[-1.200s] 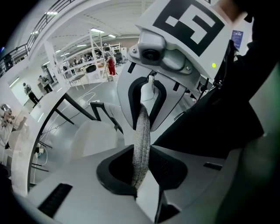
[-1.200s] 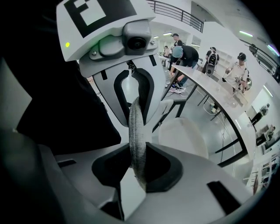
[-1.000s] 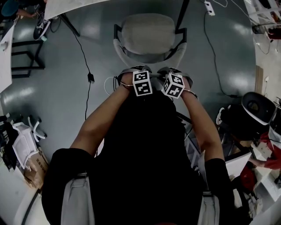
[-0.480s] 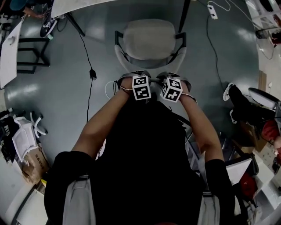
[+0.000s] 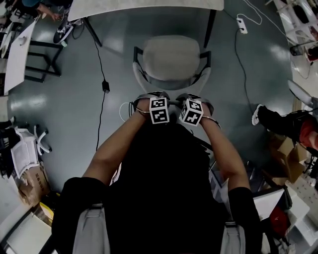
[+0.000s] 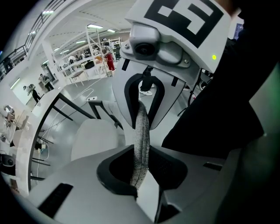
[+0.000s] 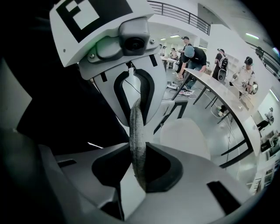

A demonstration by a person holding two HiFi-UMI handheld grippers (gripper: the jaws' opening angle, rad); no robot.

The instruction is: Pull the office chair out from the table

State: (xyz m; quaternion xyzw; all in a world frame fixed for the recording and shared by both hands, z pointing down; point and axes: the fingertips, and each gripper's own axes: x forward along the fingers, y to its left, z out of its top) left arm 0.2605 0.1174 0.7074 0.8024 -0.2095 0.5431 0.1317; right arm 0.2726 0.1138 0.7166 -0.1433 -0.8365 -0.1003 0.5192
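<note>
A white table top (image 5: 149, 5) runs along the far edge. The grey-seated, black-armed office chair (image 5: 171, 57) stands just in front of it, on the floor. The left gripper (image 6: 142, 173) and right gripper (image 7: 138, 168), side by side, each clamp the chair's grey fabric backrest rim (image 6: 141, 131).

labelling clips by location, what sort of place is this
Probably an open-plan office or lab workshop: long white tables, an office chair on a grey floor with trailing cables, and shelving racks behind.
</note>
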